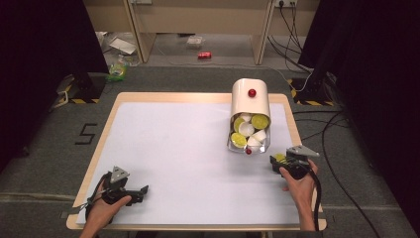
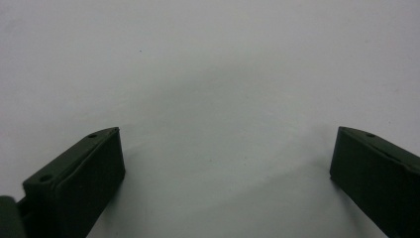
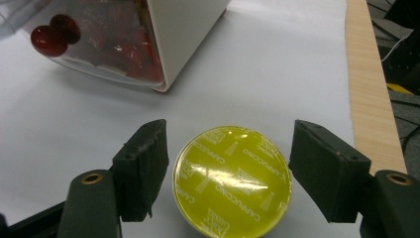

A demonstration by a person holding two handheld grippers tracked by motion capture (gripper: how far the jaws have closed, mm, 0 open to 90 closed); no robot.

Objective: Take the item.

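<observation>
The right tool (image 3: pixel 228 168) stands with its jaws apart around a yellow-lidded coffee capsule (image 3: pixel 232 181) that sits on the white bench (image 3: pixel 277 74); the jaw on the left of the right gripper view lies just beside the capsule's rim, the other stands a little off it, and whether either pad touches cannot be told. In the high view this right tool (image 1: pixel 276 159) rests near the bench's right edge, just in front of the tipped white dispenser (image 1: pixel 250 101), whose clear drawer (image 1: pixel 249 144) holds more yellow and white capsules. The left tool (image 2: pixel 225 163) has its jaws spread wide over bare white surface, gripping nothing; the high view shows it (image 1: pixel 143 189) at the bench's near left corner, well apart from the dispenser
</observation>
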